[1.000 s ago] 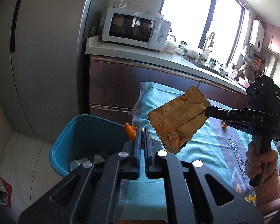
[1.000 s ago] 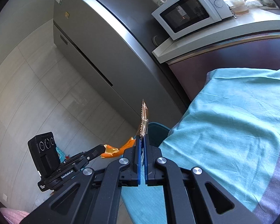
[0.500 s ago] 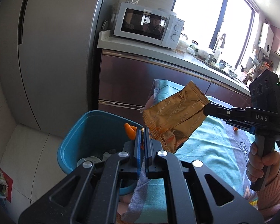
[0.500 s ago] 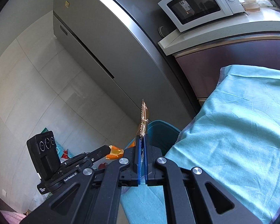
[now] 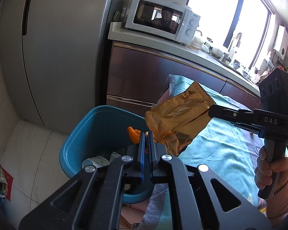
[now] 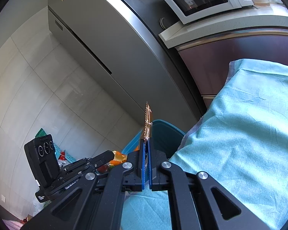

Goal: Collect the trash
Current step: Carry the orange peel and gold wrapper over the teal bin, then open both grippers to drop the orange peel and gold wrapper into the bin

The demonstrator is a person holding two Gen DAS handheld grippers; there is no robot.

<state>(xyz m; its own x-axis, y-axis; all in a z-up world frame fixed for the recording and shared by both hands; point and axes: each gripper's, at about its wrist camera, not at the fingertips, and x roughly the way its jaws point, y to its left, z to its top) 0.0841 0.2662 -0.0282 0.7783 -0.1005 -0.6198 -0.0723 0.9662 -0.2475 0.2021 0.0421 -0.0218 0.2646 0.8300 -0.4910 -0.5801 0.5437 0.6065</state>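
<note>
Left tool (image 5: 146, 134) clamped, angled down; right tool (image 6: 146, 140) clamped; hand (image 5: 270, 170) grips right handle.

A tall grey fridge (image 5: 53, 53) stands ahead and left of the tongs on a pale tiled floor (image 5: 23, 153). Right of it, a white microwave (image 5: 161, 19) sits on a counter (image 5: 163, 44) above brown cabinets (image 5: 144, 76). Bright windows (image 5: 217, 11) lie ahead and right; a teal cloth (image 6: 249, 124) covers the table

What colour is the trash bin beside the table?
Blue trash bin; clearest in the left wrist view.
</note>
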